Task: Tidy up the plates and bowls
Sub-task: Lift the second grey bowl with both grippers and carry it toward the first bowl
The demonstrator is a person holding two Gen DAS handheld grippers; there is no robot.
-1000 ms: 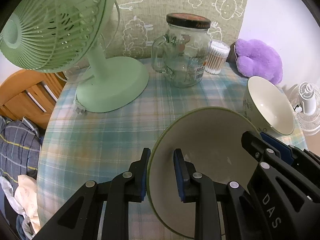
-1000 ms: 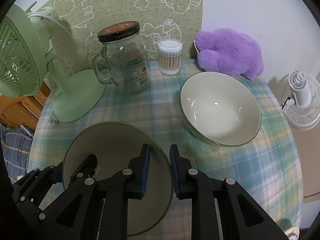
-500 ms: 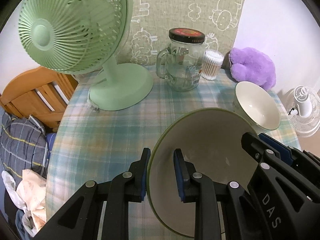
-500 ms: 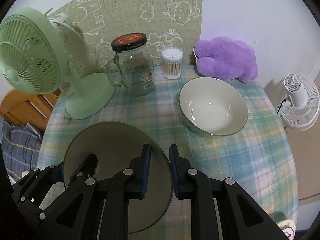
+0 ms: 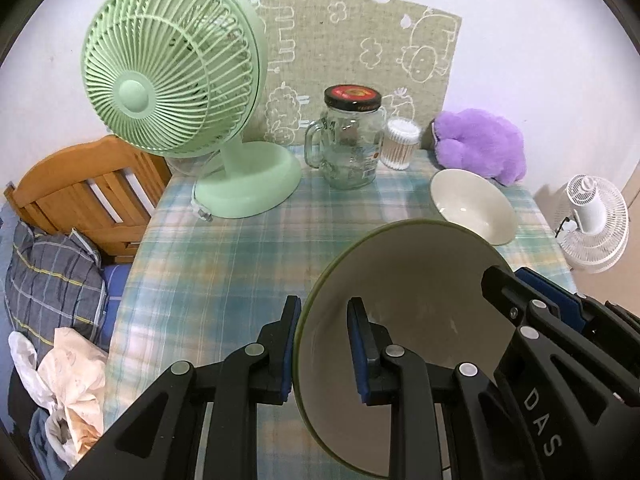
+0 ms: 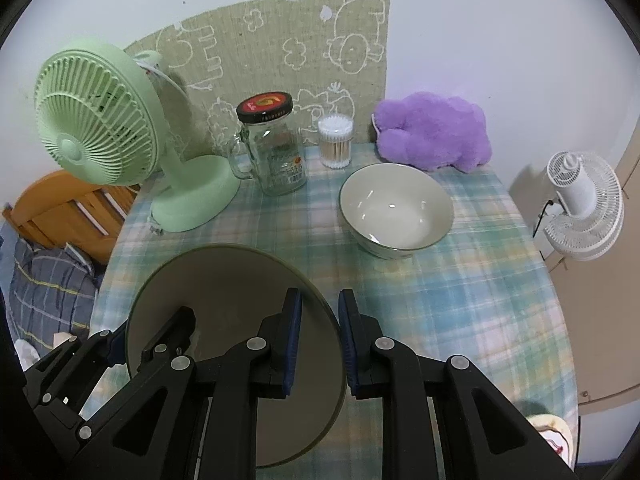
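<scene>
While both your grippers, left (image 5: 322, 344) and right (image 6: 318, 346), have jaws clamped on the plate's (image 5: 412, 300) opposite rims, the bowl (image 6: 396, 210) sits ahead, nearer your right hand.

Both cameras ride on my tongs and look forward and steeply down along the fingers at the worktop (image 5: 224, 264), from close above its near edge. My left view takes in the near bowl (image 5: 404, 320) at five o'clock; my right view has it at seven o'clock. They share the far bowl (image 6: 396, 208), the jar (image 5: 352, 140), the green fan (image 6: 96, 120) and the wall beyond.
</scene>
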